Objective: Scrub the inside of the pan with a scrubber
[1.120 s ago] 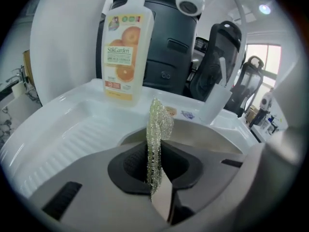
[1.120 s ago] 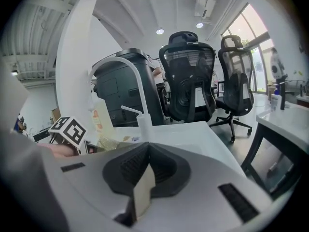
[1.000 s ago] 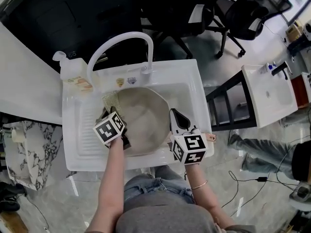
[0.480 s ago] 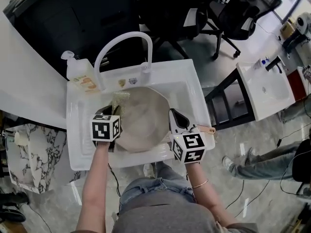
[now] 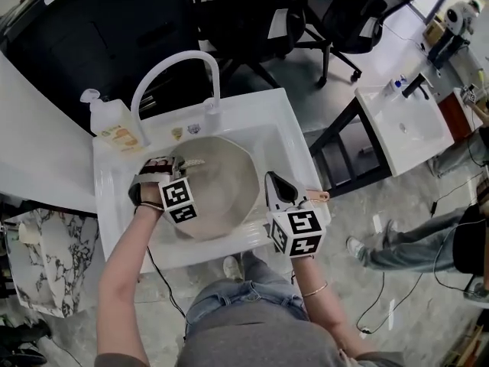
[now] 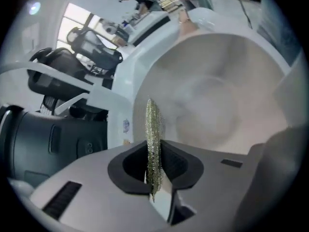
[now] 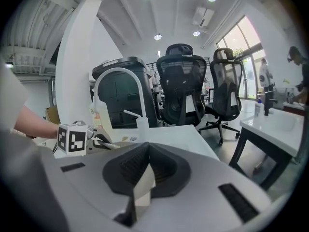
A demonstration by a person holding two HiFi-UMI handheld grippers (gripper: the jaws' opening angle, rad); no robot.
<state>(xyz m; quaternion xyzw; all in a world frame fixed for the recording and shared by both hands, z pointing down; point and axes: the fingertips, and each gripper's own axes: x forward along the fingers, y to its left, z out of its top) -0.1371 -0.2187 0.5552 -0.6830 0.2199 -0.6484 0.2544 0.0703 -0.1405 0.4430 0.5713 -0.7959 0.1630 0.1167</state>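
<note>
A round beige pan [image 5: 221, 186] lies in the white sink [image 5: 290, 140]; in the left gripper view its pale inside [image 6: 217, 105] fills the area ahead of the jaws. My left gripper [image 5: 177, 165] hangs over the pan's left rim, pointing right, shut on a thin glittery green-gold scrubber [image 6: 152, 129] that stands edge-on between the jaws [image 6: 153, 149]. My right gripper [image 5: 275, 183] sits at the pan's right rim, jaws closed [image 7: 147, 170], with nothing visible between them. The pan's tan handle [image 5: 315, 197] sticks out just to its right.
A white arched faucet [image 5: 164, 75] rises behind the sink, with a soap bottle [image 5: 107, 125] at its left. Black office chairs [image 7: 181, 81] and a dark bin stand beyond. A second white basin [image 5: 401, 125] and a person's legs [image 5: 405, 251] are at the right.
My left gripper has swung from the pan's near-left rim up toward the far left and turned to point right, still holding the scrubber. The right gripper has stayed put.
</note>
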